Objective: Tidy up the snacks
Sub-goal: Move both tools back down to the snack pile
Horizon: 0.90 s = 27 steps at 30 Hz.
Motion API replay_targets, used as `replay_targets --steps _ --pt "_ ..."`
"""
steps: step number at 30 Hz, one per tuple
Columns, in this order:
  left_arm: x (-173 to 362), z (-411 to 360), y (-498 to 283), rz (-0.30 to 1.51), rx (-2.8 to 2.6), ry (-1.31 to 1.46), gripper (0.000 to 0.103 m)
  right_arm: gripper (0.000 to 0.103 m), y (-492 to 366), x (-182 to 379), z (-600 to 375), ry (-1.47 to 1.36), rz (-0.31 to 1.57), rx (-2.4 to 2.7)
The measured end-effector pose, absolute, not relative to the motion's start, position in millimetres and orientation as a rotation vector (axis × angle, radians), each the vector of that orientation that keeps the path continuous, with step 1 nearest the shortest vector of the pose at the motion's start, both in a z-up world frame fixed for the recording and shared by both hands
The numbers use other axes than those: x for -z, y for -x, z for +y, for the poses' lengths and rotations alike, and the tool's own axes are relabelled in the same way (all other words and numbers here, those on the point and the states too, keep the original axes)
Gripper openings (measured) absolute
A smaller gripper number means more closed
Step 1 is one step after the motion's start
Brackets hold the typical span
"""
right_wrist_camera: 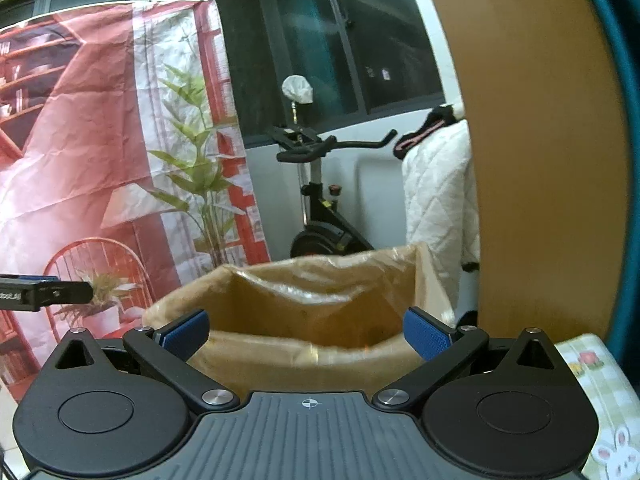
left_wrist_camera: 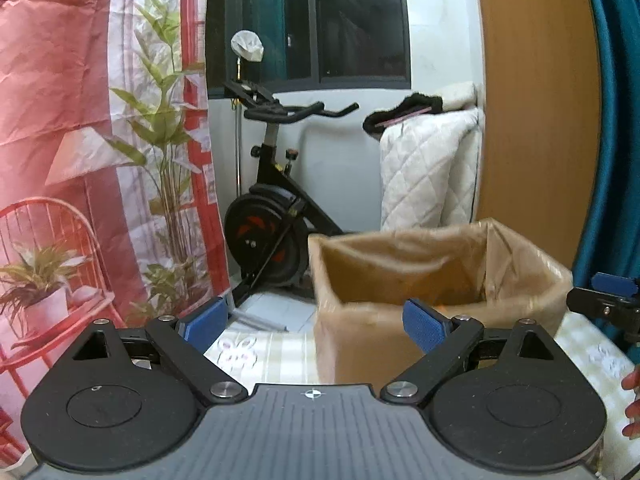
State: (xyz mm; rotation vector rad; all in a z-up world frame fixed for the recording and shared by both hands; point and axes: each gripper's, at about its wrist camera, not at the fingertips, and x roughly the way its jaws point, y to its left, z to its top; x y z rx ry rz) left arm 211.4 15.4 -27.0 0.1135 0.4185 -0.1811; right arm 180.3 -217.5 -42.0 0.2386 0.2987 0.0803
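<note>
A brown cardboard box lined with a clear plastic bag point(left_wrist_camera: 436, 276) stands on the table straight ahead; it also shows in the right wrist view point(right_wrist_camera: 304, 320). Its inside is mostly hidden and no snacks are visible. My left gripper point(left_wrist_camera: 314, 322) is open and empty, just short of the box's left front corner. My right gripper point(right_wrist_camera: 306, 332) is open and empty, close in front of the box's near wall. The right gripper's tip point(left_wrist_camera: 608, 300) shows at the right edge of the left wrist view, and the left gripper's tip point(right_wrist_camera: 44, 292) at the left edge of the right wrist view.
A pale checked tablecloth with rabbit prints point(right_wrist_camera: 608, 408) covers the table. Behind stand an exercise bike point(left_wrist_camera: 276, 208), a red printed backdrop point(left_wrist_camera: 80, 140), a white quilt point(left_wrist_camera: 428, 172) and a wooden panel point(left_wrist_camera: 536, 112). A teal curtain point(left_wrist_camera: 616, 120) hangs at the right.
</note>
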Motion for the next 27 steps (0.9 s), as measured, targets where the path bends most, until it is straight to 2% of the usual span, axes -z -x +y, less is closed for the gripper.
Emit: replay_targets --steps 16,27 --pt "76 52 -188 0.520 0.213 -0.044 0.095 0.102 -145 103 -172 -0.232 0.457 -0.109" --pt "97 53 -178 0.543 0.235 -0.026 0.094 0.100 -139 109 -173 -0.219 0.499 -0.100"
